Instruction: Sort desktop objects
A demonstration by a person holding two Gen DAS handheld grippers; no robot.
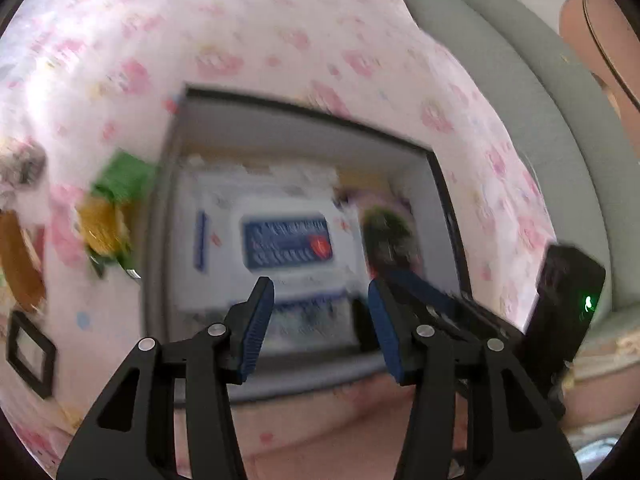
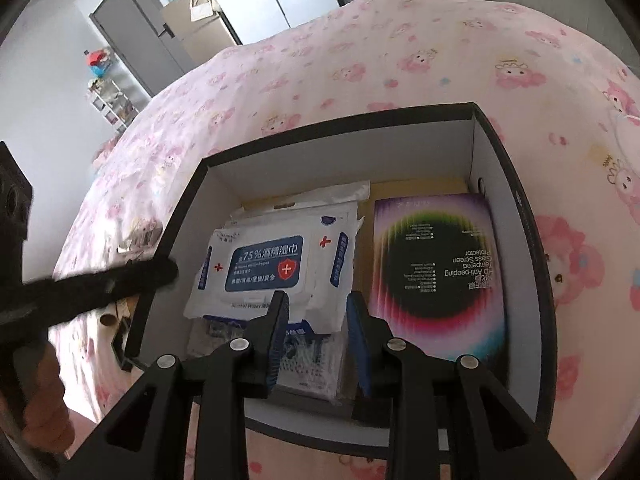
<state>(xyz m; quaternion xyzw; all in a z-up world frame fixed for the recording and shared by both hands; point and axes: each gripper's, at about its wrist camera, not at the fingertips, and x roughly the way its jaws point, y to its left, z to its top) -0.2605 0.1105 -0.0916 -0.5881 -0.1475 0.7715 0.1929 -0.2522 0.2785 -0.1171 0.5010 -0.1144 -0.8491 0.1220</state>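
Note:
A black-rimmed cardboard box [image 2: 340, 124] with white walls lies open on a pink patterned bedsheet [image 2: 360, 52]. Inside, a white and blue pack of alcohol wipes [image 2: 272, 264] lies on the left and a colourful screen protector box [image 2: 436, 276] on the right. A clear packet [image 2: 308, 356] shows partly under the wipes. My right gripper [image 2: 316, 304] hovers over the box's near edge, open and empty. My left gripper [image 1: 320, 296] is open too, with nothing between its fingers, above the blurred wipes pack [image 1: 288, 240].
Left of the box on the sheet lie a green and yellow packet [image 1: 112, 208], a brown item [image 1: 20, 264] and a small black frame [image 1: 32, 354]. A grey padded bed edge [image 1: 520, 80] runs along the right. A door [image 2: 136, 28] and shelves [image 2: 112, 100] stand beyond the bed.

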